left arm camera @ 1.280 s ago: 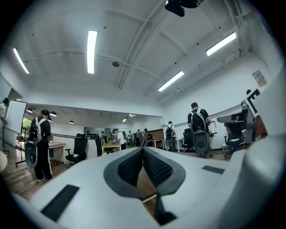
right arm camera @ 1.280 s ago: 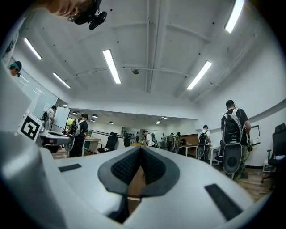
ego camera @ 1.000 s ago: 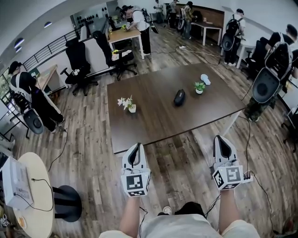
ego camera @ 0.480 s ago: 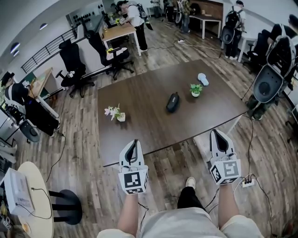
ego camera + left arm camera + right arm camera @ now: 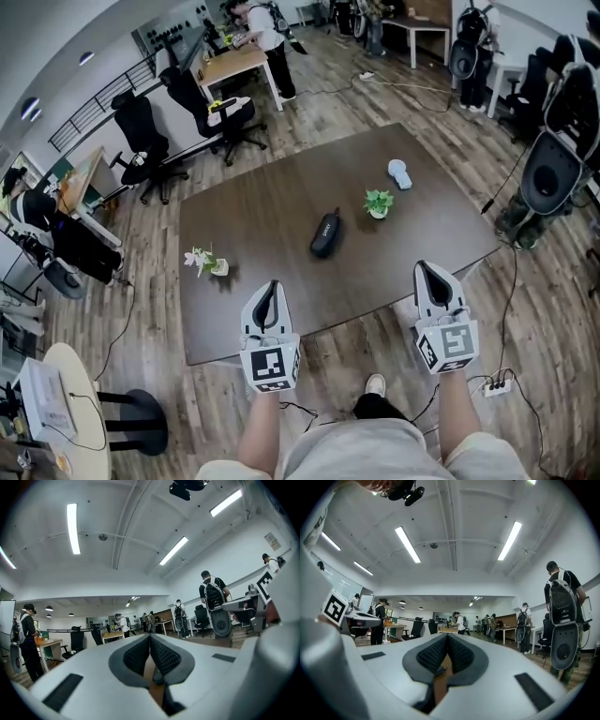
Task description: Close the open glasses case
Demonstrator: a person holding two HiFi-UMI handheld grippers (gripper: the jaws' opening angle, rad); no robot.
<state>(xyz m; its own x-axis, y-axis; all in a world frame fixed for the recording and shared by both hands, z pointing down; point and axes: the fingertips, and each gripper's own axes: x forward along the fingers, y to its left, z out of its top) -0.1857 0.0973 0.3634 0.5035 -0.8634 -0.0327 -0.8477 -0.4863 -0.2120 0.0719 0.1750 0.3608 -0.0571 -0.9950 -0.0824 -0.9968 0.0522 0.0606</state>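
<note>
Fingers of my left gripper and right gripper point forward in the head view. I've closed on the surface, where the glasses case lies mid-surface between a flower vase and potted plant, nothing blocking. Left gripper view: fingers pressed together, empty. Right gripper view: fingers likewise together, empty.

Floor: grey-brown wood planks;
Furniture: dark brown table; black office chairs beyond it;
Light: long strip lamps on white ceiling
</note>
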